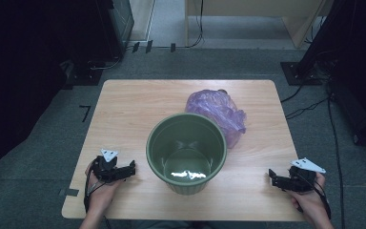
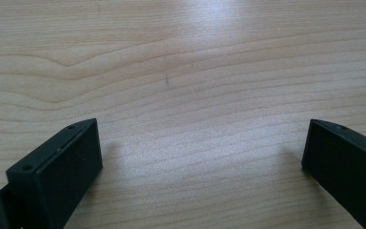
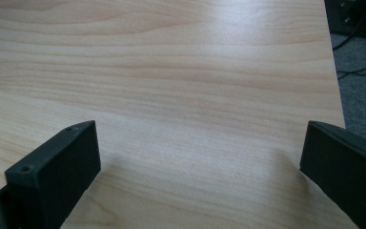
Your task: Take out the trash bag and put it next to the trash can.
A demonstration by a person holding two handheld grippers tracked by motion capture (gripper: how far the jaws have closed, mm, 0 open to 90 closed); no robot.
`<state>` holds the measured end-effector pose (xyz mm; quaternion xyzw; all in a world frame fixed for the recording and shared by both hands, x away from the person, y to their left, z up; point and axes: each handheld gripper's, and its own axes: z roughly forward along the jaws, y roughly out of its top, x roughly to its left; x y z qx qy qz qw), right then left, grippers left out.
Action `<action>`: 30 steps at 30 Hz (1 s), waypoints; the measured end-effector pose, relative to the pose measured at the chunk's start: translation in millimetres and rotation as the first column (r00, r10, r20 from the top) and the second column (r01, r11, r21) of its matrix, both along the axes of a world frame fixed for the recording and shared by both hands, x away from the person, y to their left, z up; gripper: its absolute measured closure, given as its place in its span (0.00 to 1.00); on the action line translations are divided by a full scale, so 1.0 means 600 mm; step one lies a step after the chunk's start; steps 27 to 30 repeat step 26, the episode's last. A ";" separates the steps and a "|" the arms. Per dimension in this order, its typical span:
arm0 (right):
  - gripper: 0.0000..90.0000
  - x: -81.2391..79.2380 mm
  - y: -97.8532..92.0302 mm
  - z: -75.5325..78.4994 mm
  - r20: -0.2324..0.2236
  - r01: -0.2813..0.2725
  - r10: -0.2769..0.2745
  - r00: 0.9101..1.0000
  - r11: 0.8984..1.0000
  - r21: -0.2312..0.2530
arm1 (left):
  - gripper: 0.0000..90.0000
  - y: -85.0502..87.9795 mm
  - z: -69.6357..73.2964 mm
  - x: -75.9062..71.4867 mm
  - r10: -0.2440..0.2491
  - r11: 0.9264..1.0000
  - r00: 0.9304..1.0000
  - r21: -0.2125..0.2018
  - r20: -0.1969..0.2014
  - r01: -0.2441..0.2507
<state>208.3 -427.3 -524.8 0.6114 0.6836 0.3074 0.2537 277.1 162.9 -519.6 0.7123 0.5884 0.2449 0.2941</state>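
Wooden bench (image 1: 124,109) with 2 things on it: a green bucket (image 1: 186,151) and a purple plastic bag (image 1: 217,114). Bucket upright near the middle of the bench, a bit toward the near edge, with a shiny bright spot on its bottom. Bag crumpled, just behind the bucket and to its right, touching or almost touching the rim; hard to tell which.

Left hand-held gripper (image 1: 132,167) low over the near left part of the bench, just beside the bucket, pointing toward it but not touching. Jaws spread wide, holding nothing. In the left gripper view (image 2: 202,143), 2 black jaws far apart, with bare wood grain between them.

Right hand-held gripper (image 1: 270,175) near the right front corner of the bench, pointing toward the bucket, well apart from it. Jaws wide too, holding nothing. In the right gripper view (image 3: 200,143), bare wood between the 2 black jaws, and the bench edge with grey floor (image 3: 362,95) and cables at the far right.

A hand behind each gripper, coming in from the near edge. Grey carpet all around the bench, dark stands at the sides.
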 end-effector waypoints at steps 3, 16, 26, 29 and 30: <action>0.00 -0.005 -0.005 -0.001 -0.019 0.003 -0.003 1.000 1.000 0.012 | 0.00 0.000 0.000 0.000 0.000 1.000 1.000 0.000 0.000 0.000; 0.00 -0.026 -0.010 -0.002 -0.031 0.010 -0.010 0.999 1.000 -0.005 | 0.00 0.000 0.000 0.000 -0.002 1.000 1.000 0.002 -0.001 0.002; 0.00 -0.027 -0.011 -0.002 -0.030 0.008 -0.008 1.000 1.000 -0.007 | 0.00 0.000 0.000 0.001 -0.003 1.000 1.000 0.000 0.000 0.003; 0.00 -0.027 -0.011 -0.002 -0.030 0.008 -0.008 1.000 1.000 -0.007 | 0.00 0.000 0.000 0.001 -0.003 1.000 1.000 0.000 0.000 0.003; 0.00 -0.027 -0.011 -0.002 -0.030 0.008 -0.008 1.000 1.000 -0.007 | 0.00 0.000 0.000 0.001 -0.003 1.000 1.000 0.000 0.000 0.003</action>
